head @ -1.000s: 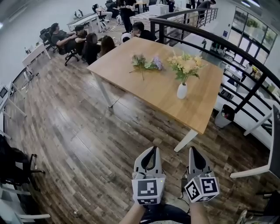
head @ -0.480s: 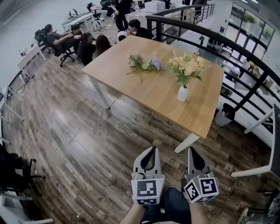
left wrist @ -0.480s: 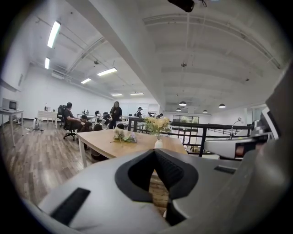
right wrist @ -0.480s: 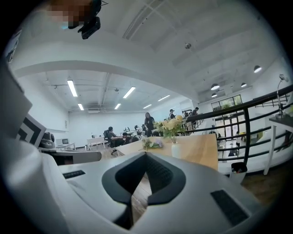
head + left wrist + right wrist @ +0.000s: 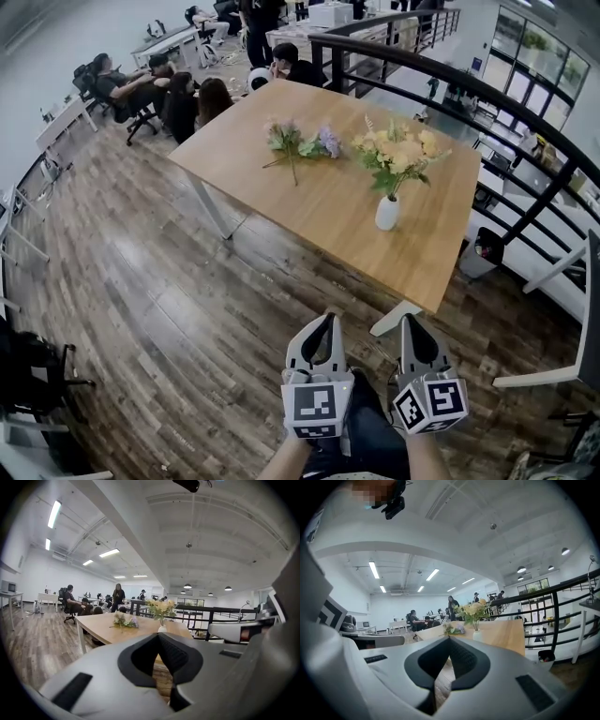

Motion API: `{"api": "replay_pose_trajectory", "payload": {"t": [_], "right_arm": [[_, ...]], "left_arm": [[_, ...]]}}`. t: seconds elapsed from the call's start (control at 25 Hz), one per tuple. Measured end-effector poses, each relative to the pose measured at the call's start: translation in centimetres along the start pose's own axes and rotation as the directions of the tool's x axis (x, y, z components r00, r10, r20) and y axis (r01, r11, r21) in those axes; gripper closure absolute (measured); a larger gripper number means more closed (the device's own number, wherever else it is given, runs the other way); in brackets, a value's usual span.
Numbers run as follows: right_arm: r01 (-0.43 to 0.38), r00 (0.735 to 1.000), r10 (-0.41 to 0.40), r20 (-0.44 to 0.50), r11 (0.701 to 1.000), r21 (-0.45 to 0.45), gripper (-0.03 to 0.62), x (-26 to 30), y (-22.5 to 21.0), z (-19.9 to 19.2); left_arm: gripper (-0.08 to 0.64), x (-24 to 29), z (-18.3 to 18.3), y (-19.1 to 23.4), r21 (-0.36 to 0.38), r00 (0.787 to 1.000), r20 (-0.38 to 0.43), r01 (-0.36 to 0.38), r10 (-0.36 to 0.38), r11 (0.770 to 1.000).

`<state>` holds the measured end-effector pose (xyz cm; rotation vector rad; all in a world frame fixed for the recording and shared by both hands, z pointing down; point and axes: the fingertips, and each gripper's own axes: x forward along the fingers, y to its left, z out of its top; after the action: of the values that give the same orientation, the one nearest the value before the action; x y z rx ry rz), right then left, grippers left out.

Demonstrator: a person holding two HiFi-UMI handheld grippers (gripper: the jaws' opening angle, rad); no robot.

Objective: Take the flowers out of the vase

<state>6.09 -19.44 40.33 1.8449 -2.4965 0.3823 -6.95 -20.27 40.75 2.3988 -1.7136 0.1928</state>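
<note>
Fingers of left gripper (image 5: 328,319) and right gripper (image 5: 410,320) are clenched together (both empty), well apart from the vase (image 5: 386,213).

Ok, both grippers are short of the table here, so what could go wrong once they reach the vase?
The vase is small and narrow under a wide bunch of flowers, so pulling them out could tip or lift it unless one gripper steadies it. The left gripper and right gripper both have jaws together; arriving like that, they may knock the flowers instead of grasping them.
</note>
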Motion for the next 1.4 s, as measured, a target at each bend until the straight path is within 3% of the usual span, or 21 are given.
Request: {"api": "replay_pose_trajectory", "payload": {"t": [0.84,1.4], "right_arm": [[-0.041,0.999,0.04,0.019,0.998,0.046,0.595,10.9,-9.8,3.9],[-0.052,0.998,0.053,-0.019,0.997,0.052,0.594,16.3,-11.6,3.4]], "left_arm": [[0.52,13.1,3.4,-2.0,0.028,0.999,-0.006,-0.041,0.041,0.999],[0.52,17.0,3.5,-0.2,0.021,0.996,-0.028,-0.09,0.09,0.996]]}}
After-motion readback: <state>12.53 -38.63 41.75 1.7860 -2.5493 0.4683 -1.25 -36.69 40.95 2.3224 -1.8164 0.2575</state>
